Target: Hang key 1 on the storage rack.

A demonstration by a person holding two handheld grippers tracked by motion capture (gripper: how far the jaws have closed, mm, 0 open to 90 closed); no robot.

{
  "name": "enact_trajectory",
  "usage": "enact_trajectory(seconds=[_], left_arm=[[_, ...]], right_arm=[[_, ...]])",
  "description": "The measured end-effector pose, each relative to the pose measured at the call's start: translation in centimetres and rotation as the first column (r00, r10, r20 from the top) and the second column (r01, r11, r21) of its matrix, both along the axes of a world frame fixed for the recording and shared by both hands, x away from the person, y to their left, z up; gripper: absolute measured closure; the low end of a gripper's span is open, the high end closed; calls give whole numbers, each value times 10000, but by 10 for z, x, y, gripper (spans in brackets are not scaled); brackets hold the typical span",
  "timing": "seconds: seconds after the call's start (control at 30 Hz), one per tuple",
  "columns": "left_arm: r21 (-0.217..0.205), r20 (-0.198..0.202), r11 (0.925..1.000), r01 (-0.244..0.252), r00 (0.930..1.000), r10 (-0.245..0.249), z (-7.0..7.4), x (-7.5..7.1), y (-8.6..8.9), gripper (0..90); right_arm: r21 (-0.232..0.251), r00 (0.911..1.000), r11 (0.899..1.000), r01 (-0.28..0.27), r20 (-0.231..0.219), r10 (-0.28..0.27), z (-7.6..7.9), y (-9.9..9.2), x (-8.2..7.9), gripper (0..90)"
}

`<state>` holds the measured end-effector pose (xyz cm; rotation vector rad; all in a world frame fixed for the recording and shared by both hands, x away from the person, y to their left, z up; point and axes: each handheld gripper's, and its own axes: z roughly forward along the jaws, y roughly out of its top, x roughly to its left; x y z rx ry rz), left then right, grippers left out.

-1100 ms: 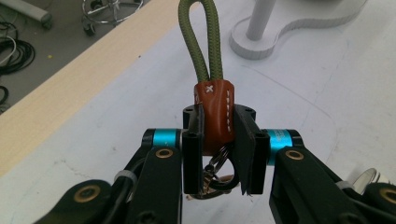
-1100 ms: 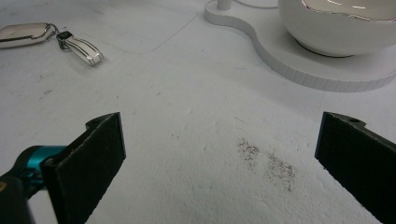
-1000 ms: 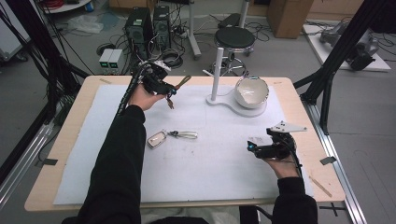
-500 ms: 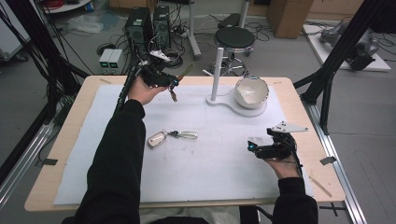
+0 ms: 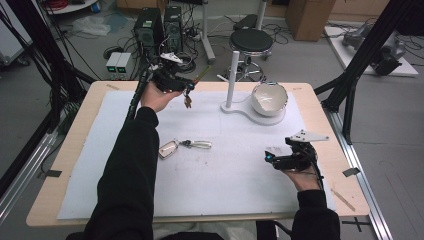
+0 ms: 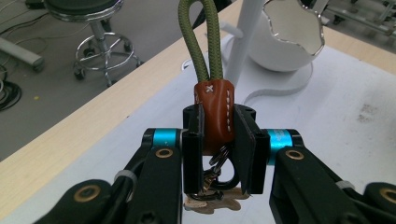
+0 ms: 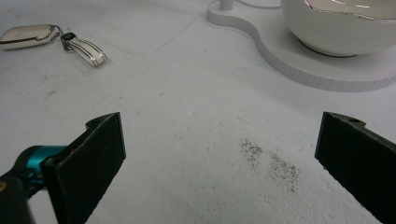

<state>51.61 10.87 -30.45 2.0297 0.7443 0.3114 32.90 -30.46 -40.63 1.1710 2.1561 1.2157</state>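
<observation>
Olive-green cord loop with brown stitched leather collar and metal ring (image 6: 214,112) held aloft over far left of table, clamped at collar by left gripper (image 5: 186,90), loop end pointing toward white post stand (image 5: 233,75) with white bowl (image 5: 269,98). Step in hand: carry toward post, by my read. Next move needs loop lined up to post top. Right gripper (image 7: 219,154) idle low over white mat (image 5: 225,175), jaws wide, nothing between. Silver key fob (image 5: 169,149) lies mid-mat, untouched.

olive cord keychain (image 6: 214,107), brown leather collar, clamped upright, raised above table
</observation>
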Motion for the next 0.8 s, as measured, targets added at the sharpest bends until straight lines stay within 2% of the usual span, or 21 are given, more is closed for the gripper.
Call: enact_trajectory(seconds=[0.17,0.37,0.67,0.8], left_arm=[[6,-55,9999,110,9999,-110,-6,2,-11,741],[-288,-166,9996,9,9999,-13,-12,6,-15,741],[-342,-297,9992,208,9993,-219,-24,11,-24,741],[-455,-391,9986,266,9988,-284,-29,13,-27,741]], right_arm=[[41,10000,10000,23,-20,-23,0,-1,-1,8],[73,10000,10000,23,-4,-23,1,-1,-1,8],[13,10000,10000,-3,-87,3,0,0,0,8],[27,10000,10000,-43,13,43,0,0,0,8]])
